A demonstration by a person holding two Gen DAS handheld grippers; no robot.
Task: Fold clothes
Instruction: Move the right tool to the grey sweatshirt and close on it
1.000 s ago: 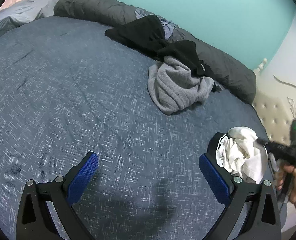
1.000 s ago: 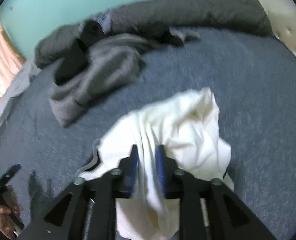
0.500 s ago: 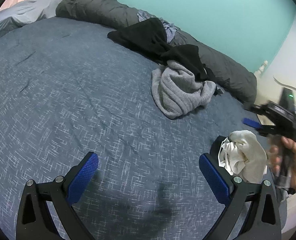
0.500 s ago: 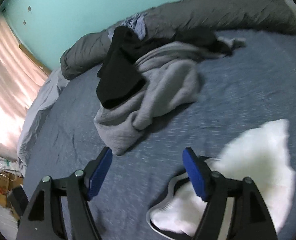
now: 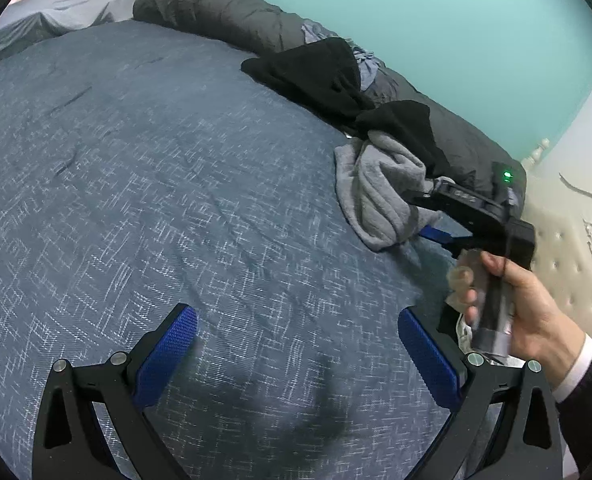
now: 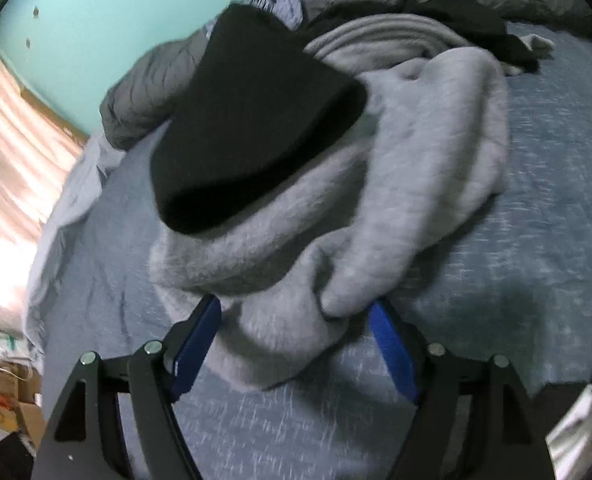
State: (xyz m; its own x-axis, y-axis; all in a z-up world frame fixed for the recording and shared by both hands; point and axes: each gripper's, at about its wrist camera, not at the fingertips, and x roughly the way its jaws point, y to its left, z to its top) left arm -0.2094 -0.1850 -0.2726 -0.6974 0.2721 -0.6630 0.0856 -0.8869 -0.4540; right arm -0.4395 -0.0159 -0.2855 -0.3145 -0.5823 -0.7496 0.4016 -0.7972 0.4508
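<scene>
A crumpled grey garment [image 6: 436, 152] lies on the blue bed cover [image 5: 135, 180], with a black garment [image 6: 255, 120] draped over its far side. My right gripper [image 6: 293, 304] has its jaws opening, and the near edge of the grey garment lies between its blue pads, which do not press on it. The left wrist view shows the same grey garment [image 5: 380, 192] and black garment [image 5: 316, 72], with a hand [image 5: 528, 312] holding the right gripper against the grey one. My left gripper [image 5: 296, 314] is open over bare cover. A white garment [image 6: 576, 432] lies at the bed's right edge.
A rolled dark grey duvet [image 5: 215, 12] runs along the teal wall behind the clothes. A tufted cream headboard [image 5: 568, 264] stands to the right. A lit curtain [image 6: 7, 140] and cardboard boxes [image 6: 11, 392] lie beyond the bed's left side.
The right gripper let go of the white garment, opened, and swept across to the grey garment, which now lies between its pads. The left gripper stayed open and shifted slightly.
</scene>
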